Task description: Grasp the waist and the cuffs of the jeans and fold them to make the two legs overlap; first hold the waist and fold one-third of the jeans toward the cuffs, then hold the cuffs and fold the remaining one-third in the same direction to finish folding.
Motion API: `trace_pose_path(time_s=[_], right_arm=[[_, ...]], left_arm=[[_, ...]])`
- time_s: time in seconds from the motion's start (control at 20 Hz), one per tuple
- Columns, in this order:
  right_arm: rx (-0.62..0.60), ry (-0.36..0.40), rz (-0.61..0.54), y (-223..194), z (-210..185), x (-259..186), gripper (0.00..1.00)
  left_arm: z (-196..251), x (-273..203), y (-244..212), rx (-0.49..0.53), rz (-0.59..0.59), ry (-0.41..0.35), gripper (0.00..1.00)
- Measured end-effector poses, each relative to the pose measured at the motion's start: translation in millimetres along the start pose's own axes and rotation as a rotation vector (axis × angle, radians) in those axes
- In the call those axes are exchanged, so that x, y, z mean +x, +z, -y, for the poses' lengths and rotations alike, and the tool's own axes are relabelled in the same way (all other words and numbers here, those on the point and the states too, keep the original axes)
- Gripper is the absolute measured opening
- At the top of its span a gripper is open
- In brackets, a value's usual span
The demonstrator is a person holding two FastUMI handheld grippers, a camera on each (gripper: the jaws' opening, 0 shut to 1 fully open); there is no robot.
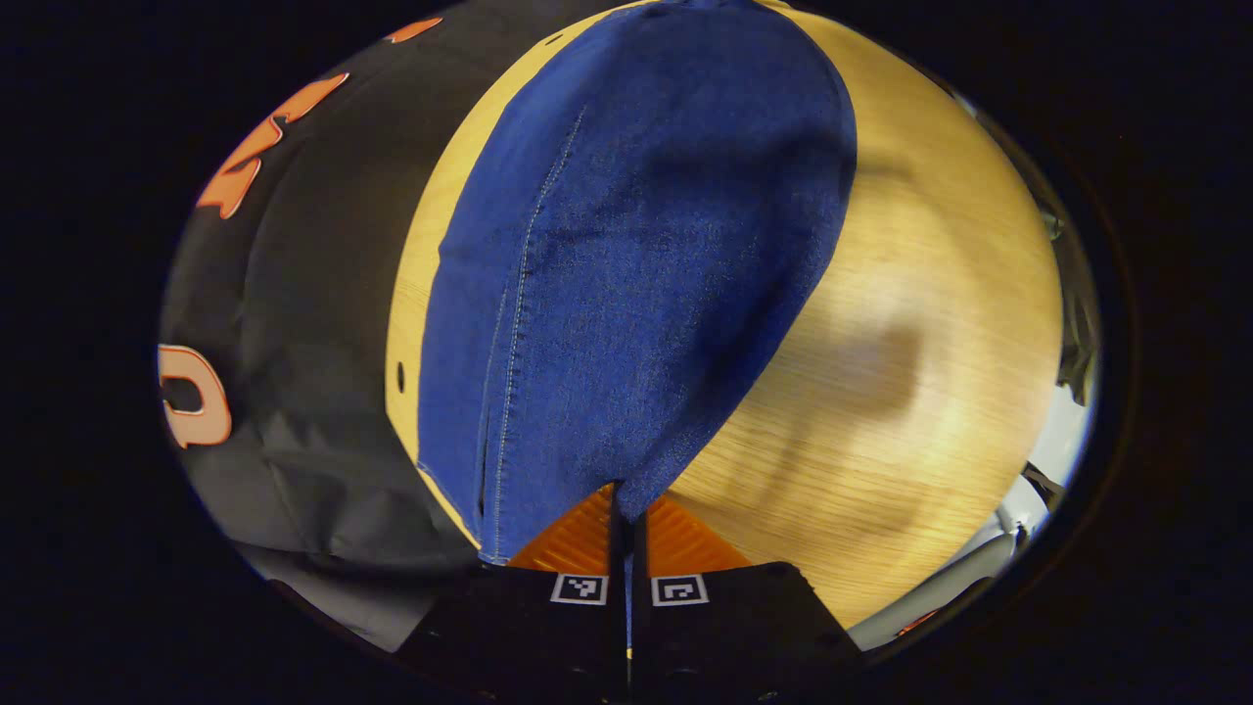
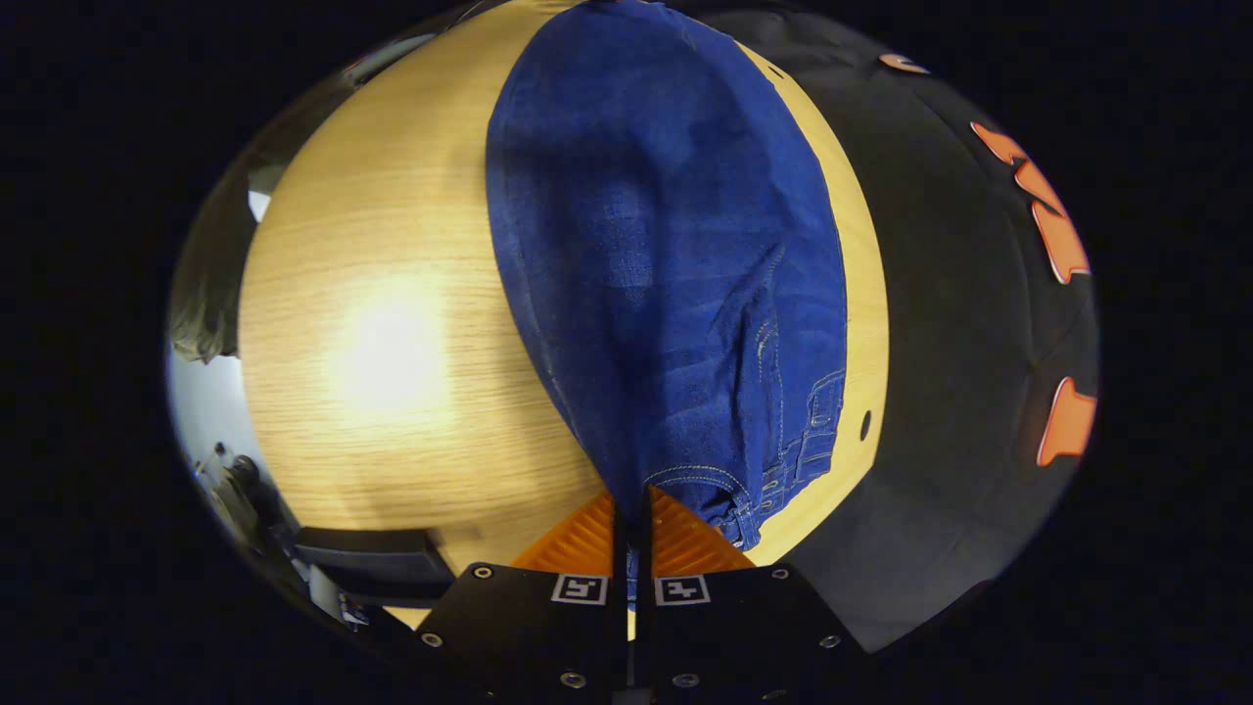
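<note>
Blue jeans (image 1: 626, 264) lie stretched lengthwise on a pale wooden surface (image 1: 910, 323), close along the edge that meets the black booth wall. In the left gripper view, the left tongs (image 1: 626, 509) are clamped together on denim at the plain hemmed end of the jeans, which looks like the cuffs. In the right gripper view, the right tongs (image 2: 631, 514) are clamped on the opposite end of the jeans (image 2: 666, 255), where pocket stitching and a waistband sit just beside the grip. Each pinch catches only a narrow bite of fabric at the edge nearest the open surface. The likely risk is that a thin bite slips, or holds just one layer, so the legs overlap crookedly. Pulling toward the wall side could also drag the jeans off the surface.
</note>
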State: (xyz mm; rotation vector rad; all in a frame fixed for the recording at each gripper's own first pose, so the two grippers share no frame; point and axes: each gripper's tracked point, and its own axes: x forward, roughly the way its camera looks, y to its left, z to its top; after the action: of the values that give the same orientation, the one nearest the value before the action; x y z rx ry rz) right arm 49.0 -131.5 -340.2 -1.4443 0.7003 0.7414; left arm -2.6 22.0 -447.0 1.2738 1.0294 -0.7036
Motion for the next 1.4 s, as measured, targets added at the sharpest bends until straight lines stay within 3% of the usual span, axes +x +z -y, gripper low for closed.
trace_pose_path(time_s=[0.25, 0.45, 0.75, 0.9, 1.1, 1.4], right_arm=[[0.126, 0.172, -0.013, 8.6, 24.9, -32.1, 0.04], [0.224, 0.238, -0.022, 11.9, 65.4, -45.7, 0.04], [0.357, 0.433, -0.063, 18.3, 95.9, -50.2, 0.04], [0.442, 0.530, -0.087, 21.4, 109.9, -43.4, 0.04], [0.571, 0.600, -0.108, 26.6, 135.2, -20.7, 0.04], [0.671, 0.488, -0.155, 36.8, 184.2, 57.5, 0.03]], left_arm=[[-25.1, -25.5, 6.5, 0.010, 0.015, -0.255, 0.02], [-77.1, -55.9, 17.3, 0.044, 0.044, -0.382, 0.02], [-151.0, -55.3, 21.3, 0.061, 0.008, -0.620, 0.02], [-189.7, -31.2, 30.9, 0.098, -0.015, -0.667, 0.02], [-228.7, 8.4, 45.1, 0.151, -0.066, -0.721, 0.02], [-280.0, 80.2, 51.4, 0.285, -0.155, -0.652, 0.07]])
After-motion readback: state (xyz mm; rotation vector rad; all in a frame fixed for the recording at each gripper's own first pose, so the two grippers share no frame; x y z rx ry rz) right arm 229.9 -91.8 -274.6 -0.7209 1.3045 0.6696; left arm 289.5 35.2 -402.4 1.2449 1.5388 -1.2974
